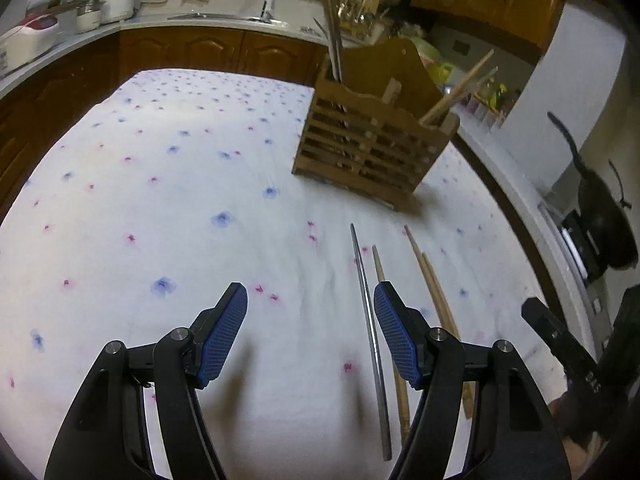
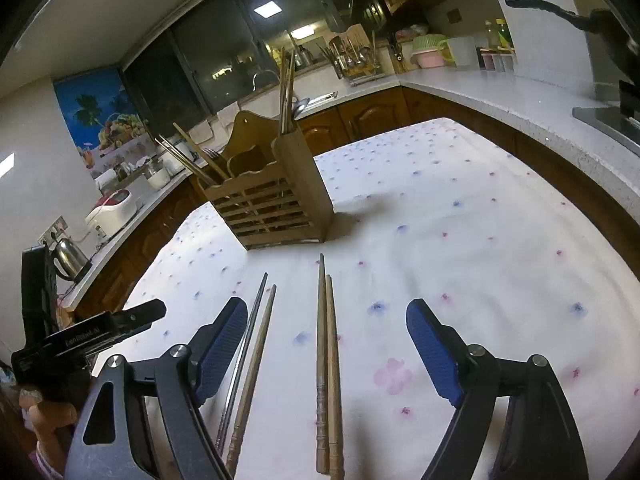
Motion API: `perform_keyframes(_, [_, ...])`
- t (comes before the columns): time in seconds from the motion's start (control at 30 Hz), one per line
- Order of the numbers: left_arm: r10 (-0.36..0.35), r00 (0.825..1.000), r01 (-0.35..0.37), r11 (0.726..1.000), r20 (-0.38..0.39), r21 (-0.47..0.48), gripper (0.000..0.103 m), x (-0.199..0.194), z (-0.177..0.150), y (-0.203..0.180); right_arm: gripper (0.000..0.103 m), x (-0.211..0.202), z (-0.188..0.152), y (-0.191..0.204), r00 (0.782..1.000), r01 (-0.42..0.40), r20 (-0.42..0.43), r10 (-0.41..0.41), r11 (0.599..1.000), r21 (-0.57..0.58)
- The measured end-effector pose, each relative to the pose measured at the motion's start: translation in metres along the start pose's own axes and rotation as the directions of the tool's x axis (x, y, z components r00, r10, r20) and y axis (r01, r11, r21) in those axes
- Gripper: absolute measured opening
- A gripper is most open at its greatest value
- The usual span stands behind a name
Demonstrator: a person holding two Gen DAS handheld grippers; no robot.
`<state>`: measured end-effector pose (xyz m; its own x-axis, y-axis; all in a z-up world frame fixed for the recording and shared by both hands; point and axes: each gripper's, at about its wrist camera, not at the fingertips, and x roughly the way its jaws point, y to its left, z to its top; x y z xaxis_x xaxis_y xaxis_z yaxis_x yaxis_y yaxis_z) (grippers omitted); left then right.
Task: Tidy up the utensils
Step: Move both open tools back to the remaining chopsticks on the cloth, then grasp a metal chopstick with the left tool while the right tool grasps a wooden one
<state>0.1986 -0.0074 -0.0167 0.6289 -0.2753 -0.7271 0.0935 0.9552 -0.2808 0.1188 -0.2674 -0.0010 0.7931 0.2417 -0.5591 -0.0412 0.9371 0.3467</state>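
Four chopsticks lie on the flowered tablecloth point(image 1: 160, 200): a metal chopstick point(image 1: 370, 320) next to a single wooden chopstick point(image 1: 378, 264), and a wooden pair point(image 1: 428, 276) further right. Behind them stands a slatted wooden holder point(image 1: 360, 148) with metal and wooden chopsticks upright in it. My left gripper point(image 1: 310, 292) is open above the cloth, with the metal chopstick just inside its right finger. My right gripper point(image 2: 328, 308) is open over the wooden pair point(image 2: 326, 360). The metal chopstick point(image 2: 250, 328) and single wooden one point(image 2: 260, 344) lie by its left finger. The holder point(image 2: 276, 208) is ahead.
A white counter point(image 2: 520, 92) with wooden cabinets wraps around the table on the far and right sides. On it are a rice cooker point(image 2: 112, 210), a kettle point(image 2: 70, 256), pots and a dish rack point(image 2: 356, 60). A black pan point(image 1: 604, 216) sits at the right.
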Motion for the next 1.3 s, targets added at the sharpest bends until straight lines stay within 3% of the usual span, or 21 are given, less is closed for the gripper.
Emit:
perform_keyframes(0.27, [0.018,0.998,-0.016,1.000,-0.061,0.027,0.067,0.017,-0.002,-0.006,0.045,0.026,-0.003,-0.002,0.993,0.015,-0.119,-0.020,0.999,-0.042])
perform_keyframes(0.67, [0.048,0.989,-0.035,0.995,-0.136,0.098,0.067,0.051,0.006,-0.022,0.022,0.072,-0.010,0.005,0.961,0.033,-0.267,-0.069,0.990,-0.139])
perform_keyframes(0.83, [0.051,0.987,-0.032,0.992,-0.151,0.125,0.063,0.067,0.016,-0.031,0.018,0.082,-0.003,0.003,0.957,0.043,-0.277,-0.088,0.985,-0.166])
perform_keyframes(1.1, [0.061,0.979,-0.029,0.986,-0.193,0.164,0.034,0.095,0.027,-0.041,0.014,0.098,0.013,0.003,0.952,0.049,-0.289,-0.101,0.982,-0.181])
perform_keyframes(1.3, [0.090,0.980,-0.051,0.976,-0.178,0.214,0.034,0.102,0.029,-0.051,0.015,0.115,0.024,0.001,0.947,0.053,-0.301,-0.110,0.980,-0.190])
